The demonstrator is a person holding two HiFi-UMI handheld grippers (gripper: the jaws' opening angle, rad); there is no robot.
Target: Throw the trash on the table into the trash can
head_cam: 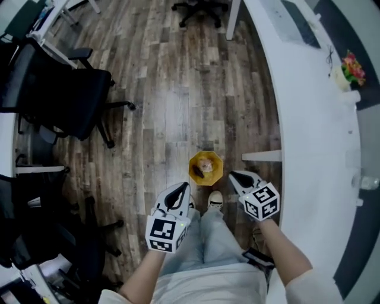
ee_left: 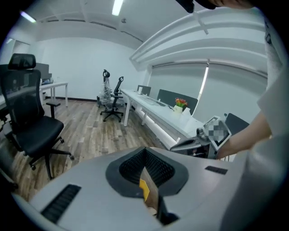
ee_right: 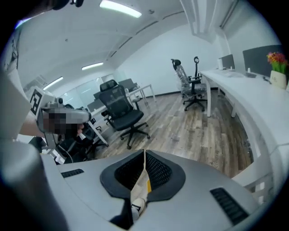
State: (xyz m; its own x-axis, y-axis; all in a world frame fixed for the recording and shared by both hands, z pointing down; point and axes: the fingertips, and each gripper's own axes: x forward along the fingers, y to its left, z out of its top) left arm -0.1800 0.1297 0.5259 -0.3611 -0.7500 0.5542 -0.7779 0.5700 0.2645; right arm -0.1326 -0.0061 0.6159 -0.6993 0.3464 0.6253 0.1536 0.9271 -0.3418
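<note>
The left tool (head_cam: 183, 187) and right tool (head_cam: 235, 176) hover over the floor (head_cam: 166, 89), jaws together, empty; the yellow bin (head_cam: 193, 173) between them holds trash (head_cam: 205, 167).

You have bright, even light from the ceiling strip lights (ee_left: 118, 6). The wood floor (head_cam: 172, 101) shows a pale sheen. Both gripper views bend strongly at the edges, with dark corners. Shadows are soft.

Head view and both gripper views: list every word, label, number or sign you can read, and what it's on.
No readable text in any view.
Left marker cube, right marker cube: black-and-white square patterns only, no letters or digits.
Yellow trash can: no print visible.
</note>
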